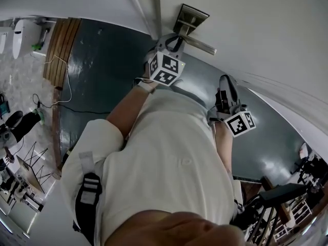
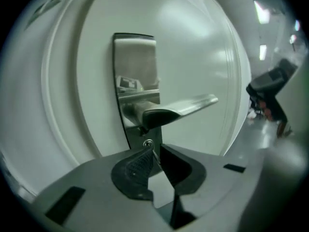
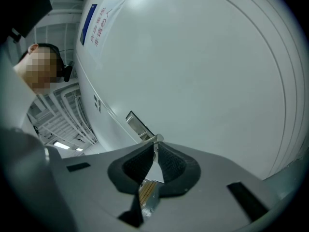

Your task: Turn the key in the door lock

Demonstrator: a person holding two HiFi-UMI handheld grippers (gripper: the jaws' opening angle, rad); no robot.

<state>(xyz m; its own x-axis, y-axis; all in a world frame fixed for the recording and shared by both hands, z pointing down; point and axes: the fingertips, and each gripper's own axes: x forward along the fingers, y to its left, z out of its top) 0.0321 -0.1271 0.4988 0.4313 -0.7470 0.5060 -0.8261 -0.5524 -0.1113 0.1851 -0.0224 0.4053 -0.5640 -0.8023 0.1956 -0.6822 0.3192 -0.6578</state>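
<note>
Person's shirt (image 1: 169, 163) fills the bottom of the head view; both arms reach past it to the door (image 1: 266, 29). Left gripper (image 2: 155, 154) is on the lock, just under the handle (image 2: 183, 108). Its jaws are nearly together, pinching the thin key (image 2: 149, 143) that sits in the cylinder at the bottom of the plate (image 2: 135, 57). Only a sliver of metal shows between the pads, so I read that as a grip on the key, not an empty close. Right gripper (image 3: 155, 151) is off to the side near bare door panel, jaws together, nothing I can pick out between them; not involved. Step in hand, my read: the turn itself, key seated and held. Can't tell how far round it is or whether the bolt has thrown. Next move needs a roll of the left wrist about the key's axis, gripper in line with the cylinder, pinch firm. Pads have very little key to bite on, so side load or a loose grip likely slips or binds. Handle sits close above; watch clearance on the roll.
</note>
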